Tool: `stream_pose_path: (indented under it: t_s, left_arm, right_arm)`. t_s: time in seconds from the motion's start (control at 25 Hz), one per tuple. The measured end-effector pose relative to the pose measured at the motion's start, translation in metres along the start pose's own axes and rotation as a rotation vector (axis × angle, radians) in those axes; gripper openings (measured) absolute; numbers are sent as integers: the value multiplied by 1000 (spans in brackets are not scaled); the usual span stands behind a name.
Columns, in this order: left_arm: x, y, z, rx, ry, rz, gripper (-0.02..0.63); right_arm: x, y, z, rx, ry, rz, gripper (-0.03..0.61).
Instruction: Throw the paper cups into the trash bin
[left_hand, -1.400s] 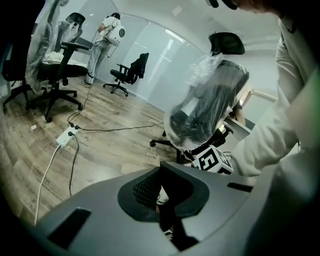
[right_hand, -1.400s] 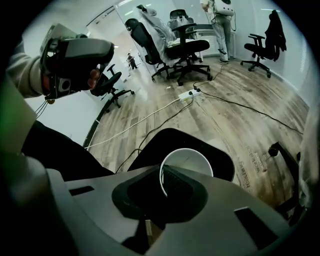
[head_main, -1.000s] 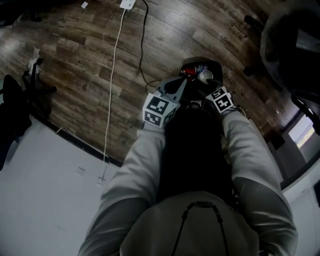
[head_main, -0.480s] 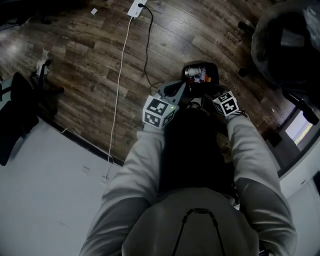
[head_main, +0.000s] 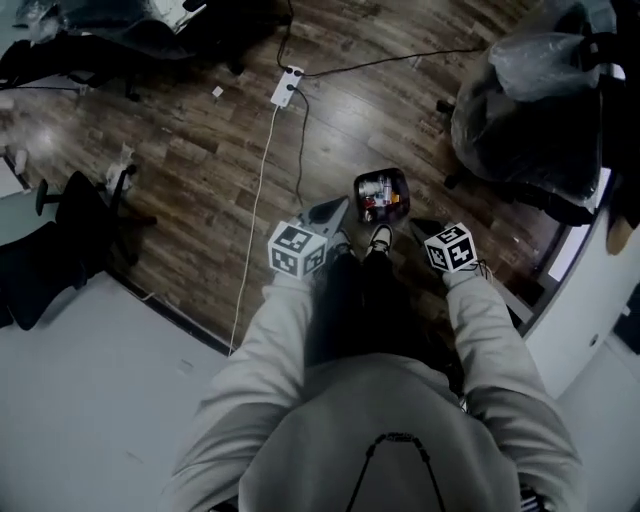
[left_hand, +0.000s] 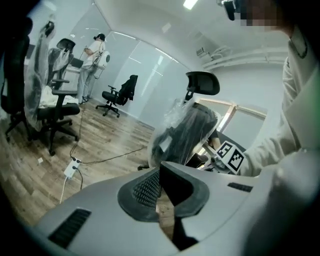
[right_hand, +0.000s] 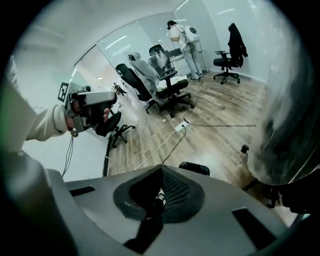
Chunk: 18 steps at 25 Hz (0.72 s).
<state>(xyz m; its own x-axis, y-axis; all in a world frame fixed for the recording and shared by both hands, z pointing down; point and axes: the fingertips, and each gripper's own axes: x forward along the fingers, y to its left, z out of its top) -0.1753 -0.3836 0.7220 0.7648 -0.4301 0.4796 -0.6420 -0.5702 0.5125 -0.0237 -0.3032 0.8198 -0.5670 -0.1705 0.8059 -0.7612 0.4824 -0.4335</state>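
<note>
Wood floor (head_main: 200, 170) carries the dark trash bin (head_main: 381, 173) with the paper cups (head_main: 373, 186) inside. Left gripper (head_main: 338, 206) and right gripper (head_main: 417, 226) flank its near side, both pressed together and empty; the right's jaws have just closed.

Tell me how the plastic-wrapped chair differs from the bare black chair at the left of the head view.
The plastic-wrapped chair is covered in clear film; the bare black chair has no cover. The plastic-wrapped chair stands right of the trash bin, the bare black chair far to its left. Both are wheeled office chairs on the wood floor.
</note>
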Motion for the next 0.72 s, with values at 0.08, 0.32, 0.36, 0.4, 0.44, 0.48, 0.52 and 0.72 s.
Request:
stream_pose_path:
  t_s: [0.08, 0.32, 0.36, 0.4, 0.44, 0.48, 0.52, 0.72]
  left_arm:
    - [-15, -1, 28, 30, -19, 10, -6]
    - [-35, -21, 33, -20, 16, -20, -6]
    - [-42, -25, 34, -41, 8, -12, -6]
    - [-45, -29, 38, -59, -10, -5, -6]
    - [-44, -29, 46, -67, -32, -3, -6]
    - [-41, -28, 57, -60, -46, -5, -6]
    - [-38, -25, 65, -44, -48, -7, -6]
    - [-40, -34, 115, 8, -121, -18, -6]
  right_arm:
    - [-16, 10, 16, -7, -11, -16, 18]
    - [-41, 24, 22, 57, -22, -15, 18]
    - [-47, 27, 16, 57, -10, -17, 18]
    - [-54, 27, 10, 69, -1, -19, 18]
    - [-61, 24, 9, 87, 1, -21, 18]
    - [-67, 19, 13, 107, -8, -22, 18]
    - [-71, 15, 21, 122, -23, -25, 18]
    - [-113, 2, 71, 119, -141, -61, 18]
